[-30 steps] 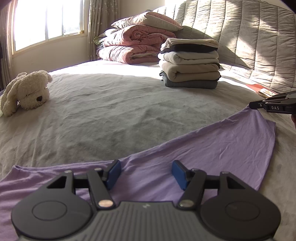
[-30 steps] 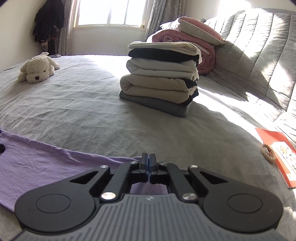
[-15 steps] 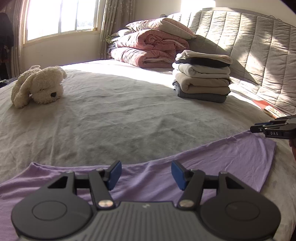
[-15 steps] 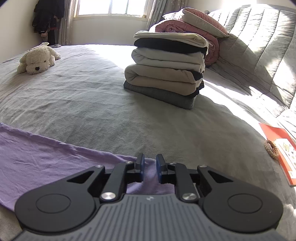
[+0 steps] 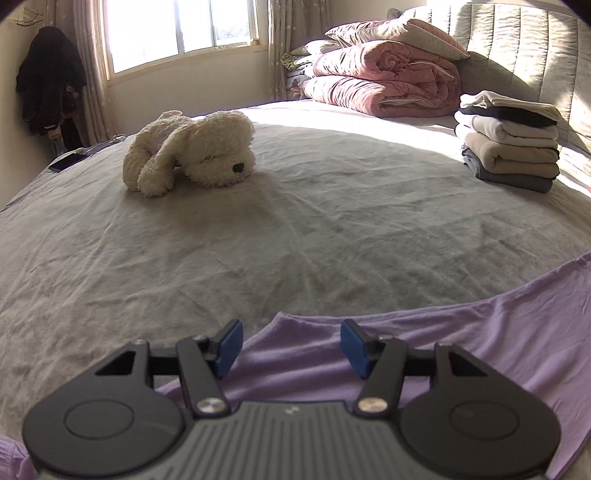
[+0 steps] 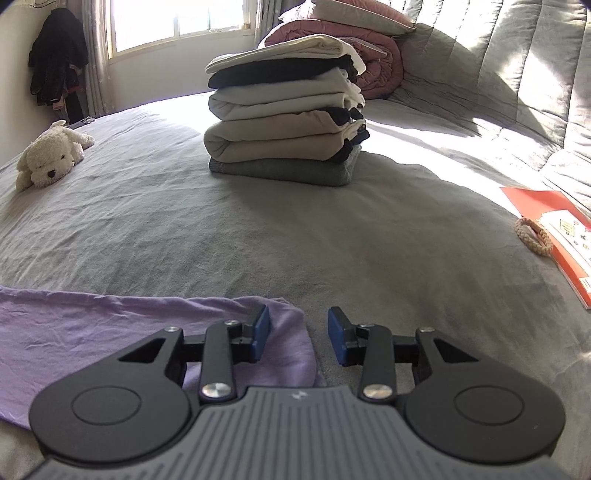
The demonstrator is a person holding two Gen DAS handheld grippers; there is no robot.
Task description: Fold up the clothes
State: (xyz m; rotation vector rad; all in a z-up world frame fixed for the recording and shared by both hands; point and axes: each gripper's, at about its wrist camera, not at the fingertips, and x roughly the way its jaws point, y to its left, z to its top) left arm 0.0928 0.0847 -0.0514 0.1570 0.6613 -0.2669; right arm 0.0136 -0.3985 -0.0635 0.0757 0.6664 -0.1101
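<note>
Purple shirt (image 5: pixel 424 350) lies spread flat on the grey bed (image 5: pixel 295 229). The left gripper (image 5: pixel 291 347) hangs released over its edge; the right gripper (image 6: pixel 299 334), jaws just opened, straddles its corner without pinching. Beyond stand folded clothes (image 6: pixel 284 118) and a plush dog (image 5: pixel 192 147).

Left gripper (image 5: pixel 291 349) open; right gripper (image 6: pixel 298 335) just opening, apparently empty.

Wide bed (image 5: pixel 332 229) under a rumpled grey sheet, quilted grey headboard (image 6: pixel 517 74) in patchy sunlight, bright window (image 5: pixel 177 29) with pale curtains (image 5: pixel 295 40), cream wall, dark clothes hanging in the corner (image 5: pixel 48 92), pink duvets stacked (image 5: pixel 380 85)
</note>
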